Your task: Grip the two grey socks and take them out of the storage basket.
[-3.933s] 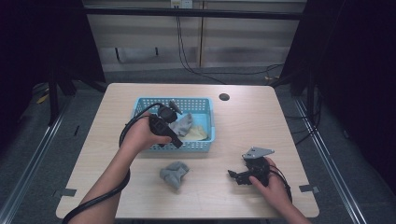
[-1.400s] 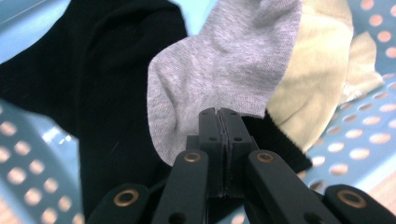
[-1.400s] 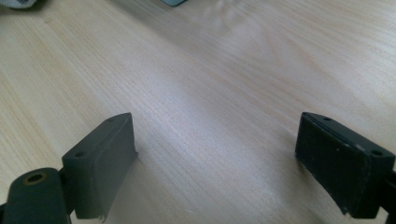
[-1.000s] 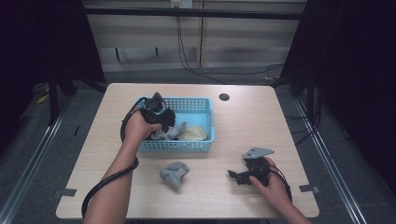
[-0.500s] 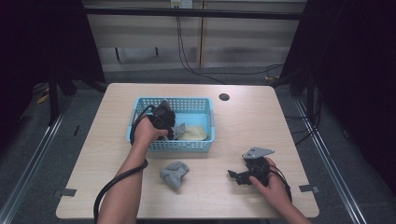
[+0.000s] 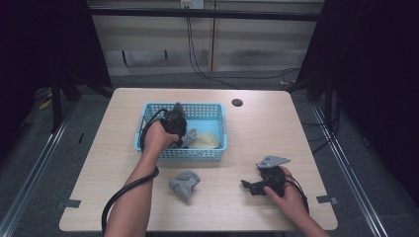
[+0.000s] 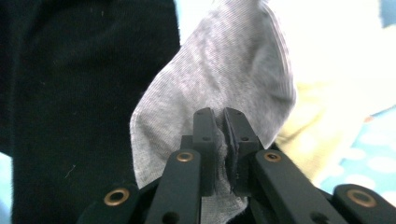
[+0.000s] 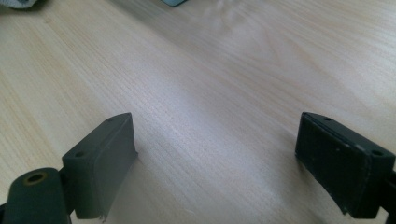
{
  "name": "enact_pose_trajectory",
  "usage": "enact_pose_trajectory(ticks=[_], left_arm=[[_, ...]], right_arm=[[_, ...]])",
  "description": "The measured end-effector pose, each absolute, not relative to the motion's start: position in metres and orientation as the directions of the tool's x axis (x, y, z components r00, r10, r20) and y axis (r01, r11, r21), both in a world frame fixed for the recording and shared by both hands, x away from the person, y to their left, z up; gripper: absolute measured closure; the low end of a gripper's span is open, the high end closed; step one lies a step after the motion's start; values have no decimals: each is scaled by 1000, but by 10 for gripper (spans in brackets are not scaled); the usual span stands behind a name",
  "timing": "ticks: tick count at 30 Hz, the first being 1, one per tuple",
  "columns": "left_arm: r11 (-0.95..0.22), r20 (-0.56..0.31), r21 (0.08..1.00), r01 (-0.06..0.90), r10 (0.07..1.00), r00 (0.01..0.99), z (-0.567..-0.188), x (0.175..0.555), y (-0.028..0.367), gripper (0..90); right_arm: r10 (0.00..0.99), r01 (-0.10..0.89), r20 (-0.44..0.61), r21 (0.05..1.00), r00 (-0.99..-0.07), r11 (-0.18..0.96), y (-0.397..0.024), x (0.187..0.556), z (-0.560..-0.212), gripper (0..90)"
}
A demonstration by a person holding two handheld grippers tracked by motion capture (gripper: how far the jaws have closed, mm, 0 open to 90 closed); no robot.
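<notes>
A light blue basket (image 6: 217,154) stands mid-table. Inside it my left gripper (image 6: 184,140) is shut on a grey sock (image 6: 189,136); in the left gripper view the jaws pinch the grey sock (image 7: 219,79) between them, my left gripper (image 7: 221,116) closed tight. A pale yellow cloth (image 6: 206,142) lies in the basket beside it, also the pale yellow cloth (image 7: 322,88), and a black cloth (image 7: 70,102) fills the left side. Another grey sock (image 6: 184,183) lies crumpled on the table in front of the basket. My right gripper (image 6: 249,186) rests low at the front right, open, with bare wood between the jaws, my right gripper (image 8: 215,163).
The wooden table (image 6: 276,128) has a small dark hole (image 6: 237,102) at the back. Cables hang behind the table. Black curtains and metal frame rails flank both sides.
My left gripper moved from the basket's left end toward its middle, lowered into it and is shut on the grey sock there. The right gripper has stayed put.
</notes>
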State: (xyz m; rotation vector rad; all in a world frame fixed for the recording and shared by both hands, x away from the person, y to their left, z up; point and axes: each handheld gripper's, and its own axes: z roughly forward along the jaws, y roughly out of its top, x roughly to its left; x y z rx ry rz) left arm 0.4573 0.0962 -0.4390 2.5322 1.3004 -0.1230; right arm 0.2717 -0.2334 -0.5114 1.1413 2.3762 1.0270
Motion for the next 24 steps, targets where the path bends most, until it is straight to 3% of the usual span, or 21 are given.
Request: enact_pose_trajectory(ticks=[24], left_arm=[[-591,-187,290,753,737,650,-366,454,92,849]], right_arm=[[773,547,26,721,-634,425,-233,272,-511,116]])
